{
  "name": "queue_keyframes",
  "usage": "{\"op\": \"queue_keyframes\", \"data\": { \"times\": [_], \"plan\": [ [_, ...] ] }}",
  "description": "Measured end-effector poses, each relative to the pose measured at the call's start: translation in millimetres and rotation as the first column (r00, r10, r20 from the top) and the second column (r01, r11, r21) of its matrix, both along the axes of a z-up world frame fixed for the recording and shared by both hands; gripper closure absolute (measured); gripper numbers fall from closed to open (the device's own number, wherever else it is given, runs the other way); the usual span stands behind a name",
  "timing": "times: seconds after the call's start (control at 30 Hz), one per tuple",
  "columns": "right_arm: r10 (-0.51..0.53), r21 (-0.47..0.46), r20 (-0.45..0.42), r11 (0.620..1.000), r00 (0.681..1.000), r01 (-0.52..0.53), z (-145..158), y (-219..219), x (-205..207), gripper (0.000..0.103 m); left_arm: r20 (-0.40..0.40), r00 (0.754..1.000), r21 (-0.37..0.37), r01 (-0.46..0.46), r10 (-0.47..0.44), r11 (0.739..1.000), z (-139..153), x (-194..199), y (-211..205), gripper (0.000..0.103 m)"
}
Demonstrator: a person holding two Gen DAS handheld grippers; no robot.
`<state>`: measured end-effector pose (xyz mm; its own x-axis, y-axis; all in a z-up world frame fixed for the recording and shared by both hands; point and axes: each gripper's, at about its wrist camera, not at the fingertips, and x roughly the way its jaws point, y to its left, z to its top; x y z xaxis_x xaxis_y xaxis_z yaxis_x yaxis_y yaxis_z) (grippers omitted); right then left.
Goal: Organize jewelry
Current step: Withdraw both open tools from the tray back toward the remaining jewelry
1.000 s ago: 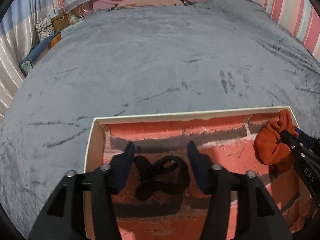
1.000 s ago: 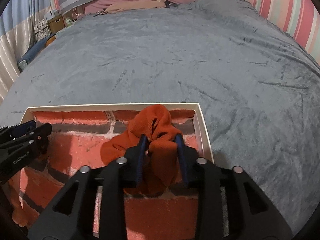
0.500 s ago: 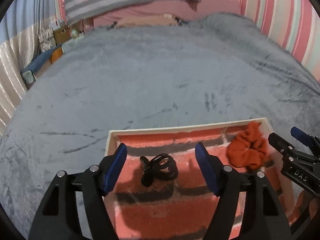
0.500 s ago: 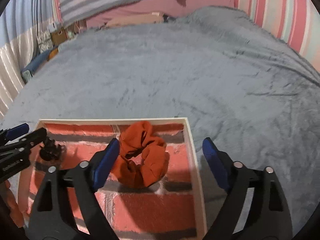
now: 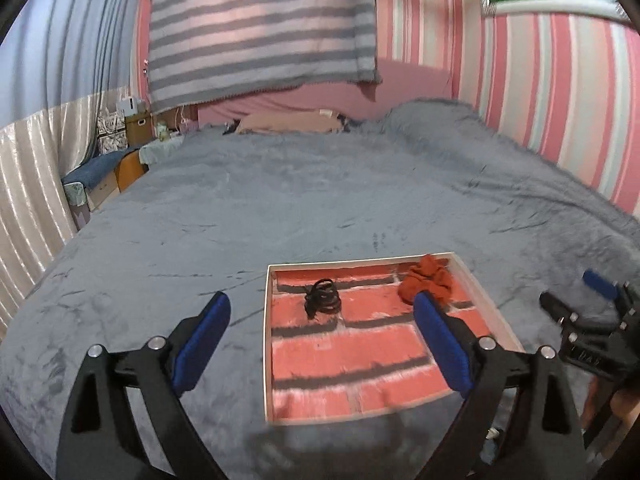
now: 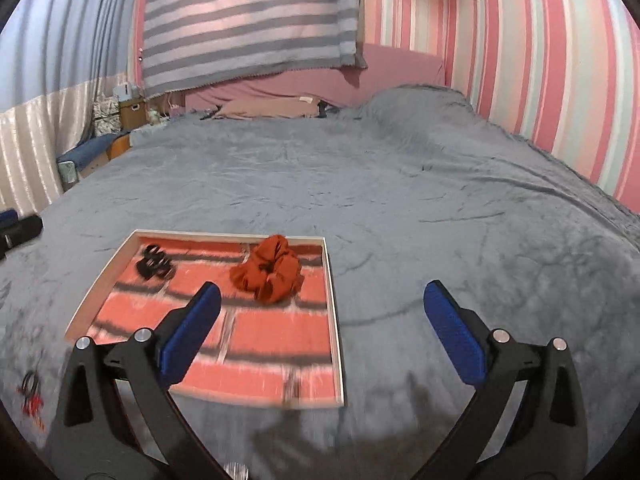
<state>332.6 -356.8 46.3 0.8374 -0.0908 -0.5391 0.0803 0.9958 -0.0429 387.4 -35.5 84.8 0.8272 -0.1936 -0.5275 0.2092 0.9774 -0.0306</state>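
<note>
Both grippers, left (image 5: 320, 340) and right (image 6: 324, 328), gape empty; your soft, light scrunchie (image 6: 268, 270) by the tray's (image 6: 334, 320) far edge pinches anywhere.

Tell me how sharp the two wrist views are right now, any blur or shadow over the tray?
Left wrist: tray far half sharp, black hair tie and scrunchie clear; near edge smeared, right gripper slightly blurred. Right wrist: tray's near edge streaked with motion blur, small items at lower left too blurred to identify. Both: fisheye bends the striped walls; soft gripper shadows lie on the blanket.
</note>
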Motion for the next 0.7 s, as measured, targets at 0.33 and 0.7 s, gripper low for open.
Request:
{"op": "queue_keyframes", "data": {
  "times": [0.33, 0.7],
  "plan": [
    [-0.004, -0.055, 0.039, 0.998, 0.999, 0.006, -1.2, 10.7, -99.9, 0.004, 0.099, 0.995, -0.002, -0.015, 0.015, 1.0, 11.0, -104.5, 28.4, 0.005],
    [-0.017, -0.04, 0.031, 0.999, 0.999, 0.018, -22.6, 22.5, -163.9, 0.004, 0.049, 0.998, -0.031, -0.029, 0.03, 0.999, -20.9, -162.8, 54.3, 0.005]
  ]
}}
